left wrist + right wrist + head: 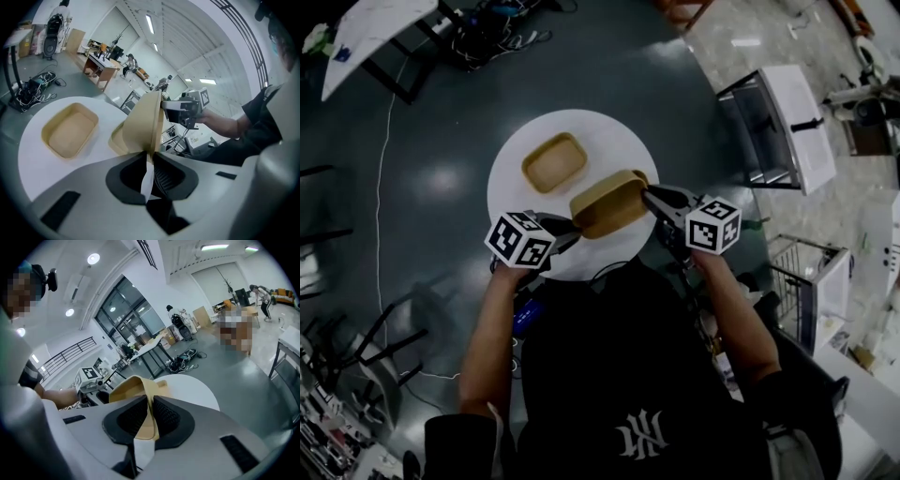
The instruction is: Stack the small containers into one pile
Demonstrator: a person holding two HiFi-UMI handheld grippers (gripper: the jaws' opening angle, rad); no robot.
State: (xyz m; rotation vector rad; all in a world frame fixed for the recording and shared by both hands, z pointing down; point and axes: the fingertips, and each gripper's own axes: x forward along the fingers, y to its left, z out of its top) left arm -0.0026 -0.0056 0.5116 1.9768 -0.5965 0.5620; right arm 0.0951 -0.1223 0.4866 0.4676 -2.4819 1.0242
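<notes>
A tan container [607, 204] hangs tilted over the near half of the round white table [609, 136], and both grippers hold it. My left gripper [572, 225] is shut on its near-left rim [146, 126]. On the opposite rim [140, 387] my right gripper [649, 195] is shut. In the left gripper view the right gripper [185, 110] shows beyond the raised container. A second tan container [554, 162] lies open side up on the table's far left [69, 130]. Part of a third container [115, 140] shows on the table behind the held one.
Cables [502, 23] lie on the dark floor beyond the table, next to a white folding table [366, 33]. At the right stand a metal stand [769, 122] and a wire basket [806, 272]. People and desks [101, 63] are far off in the room.
</notes>
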